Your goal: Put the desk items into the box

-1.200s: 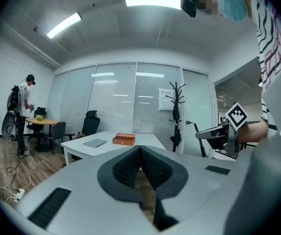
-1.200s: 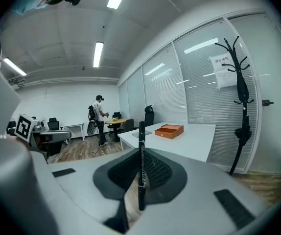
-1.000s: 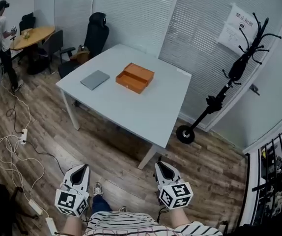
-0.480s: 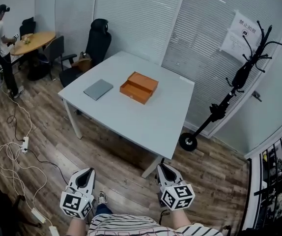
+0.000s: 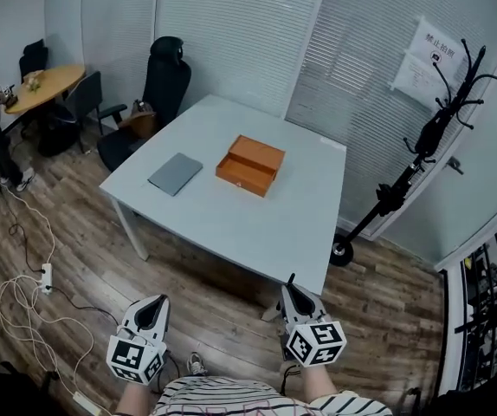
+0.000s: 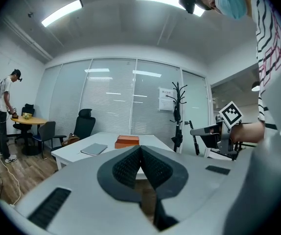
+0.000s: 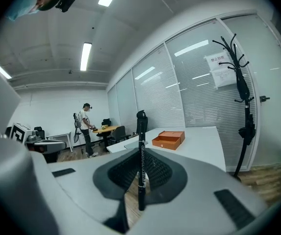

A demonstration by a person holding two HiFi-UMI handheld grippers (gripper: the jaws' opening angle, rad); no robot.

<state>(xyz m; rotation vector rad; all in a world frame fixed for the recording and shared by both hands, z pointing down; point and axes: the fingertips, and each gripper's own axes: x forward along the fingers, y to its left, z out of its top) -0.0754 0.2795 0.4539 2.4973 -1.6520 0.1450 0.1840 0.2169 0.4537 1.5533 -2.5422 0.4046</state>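
Right gripper (image 7: 141, 168) pinches a black marker (image 7: 141, 141); left gripper (image 6: 140, 163) is clenched empty, white table (image 5: 231, 219) ahead

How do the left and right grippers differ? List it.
The right gripper clamps an upright black marker; the left gripper holds nothing. The left gripper's pads meet; the right gripper's are split by the marker. Both point at the table.
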